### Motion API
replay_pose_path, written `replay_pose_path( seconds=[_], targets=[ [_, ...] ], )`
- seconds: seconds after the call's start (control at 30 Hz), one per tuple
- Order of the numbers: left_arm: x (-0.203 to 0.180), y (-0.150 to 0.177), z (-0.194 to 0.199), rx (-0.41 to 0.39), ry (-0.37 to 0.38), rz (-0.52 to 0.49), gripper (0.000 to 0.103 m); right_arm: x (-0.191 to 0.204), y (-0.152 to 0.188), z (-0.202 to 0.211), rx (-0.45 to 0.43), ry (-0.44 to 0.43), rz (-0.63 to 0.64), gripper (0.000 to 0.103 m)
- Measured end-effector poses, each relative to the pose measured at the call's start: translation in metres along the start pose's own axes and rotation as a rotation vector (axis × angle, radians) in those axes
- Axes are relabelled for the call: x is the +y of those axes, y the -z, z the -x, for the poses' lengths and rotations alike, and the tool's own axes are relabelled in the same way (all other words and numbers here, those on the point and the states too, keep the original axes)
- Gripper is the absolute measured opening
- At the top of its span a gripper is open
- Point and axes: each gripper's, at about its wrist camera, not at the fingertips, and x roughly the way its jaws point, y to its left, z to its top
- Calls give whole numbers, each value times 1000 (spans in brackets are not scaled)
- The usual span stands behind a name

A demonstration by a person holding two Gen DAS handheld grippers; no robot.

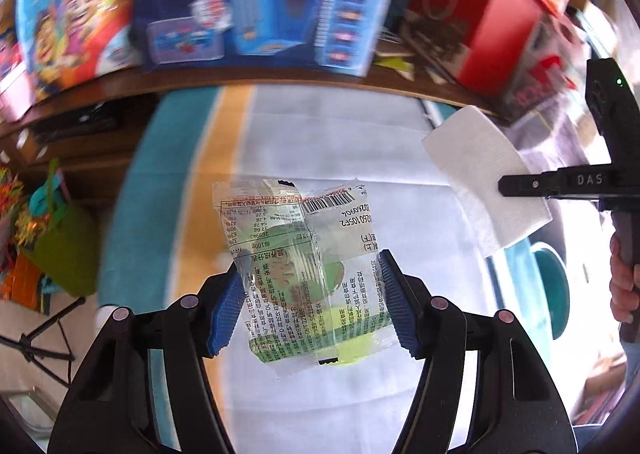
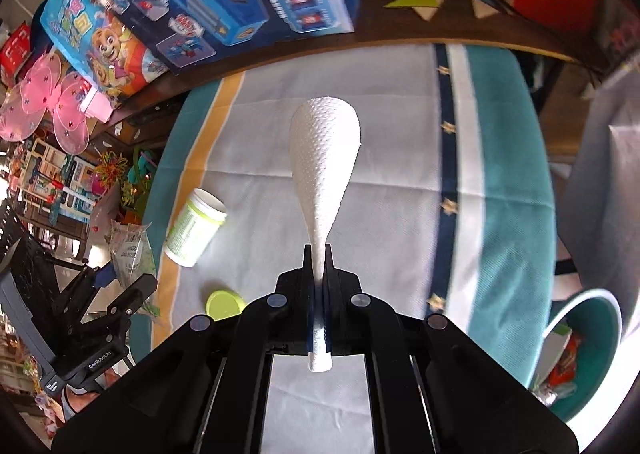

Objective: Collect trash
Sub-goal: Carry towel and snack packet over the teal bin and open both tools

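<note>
A jar (image 2: 195, 229) lies on the tablecloth (image 2: 392, 181), its lid (image 2: 225, 304) nearby.

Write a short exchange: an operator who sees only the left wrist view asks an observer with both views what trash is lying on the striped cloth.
Operator: My view shows no loose trash on the cloth. Is there any?
Observer: Yes. A white cylindrical plastic jar with a green label lies on its side, mouth open.
Operator: Where is its lid?
Observer: A round lime-green plastic lid lies flat on the cloth, apart from the jar.
</note>
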Motion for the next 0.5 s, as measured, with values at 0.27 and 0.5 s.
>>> replay_pose_path(
  seconds=[0.27, 0.5],
  targets=[
    [-97, 1, -21, 46, 85, -128, 65, -94, 48, 46, -47, 9, -141, 4],
    [-183, 6, -39, 110, 204, -241, 65, -187, 103, 90, -101, 61, -304, 4]
  ],
)
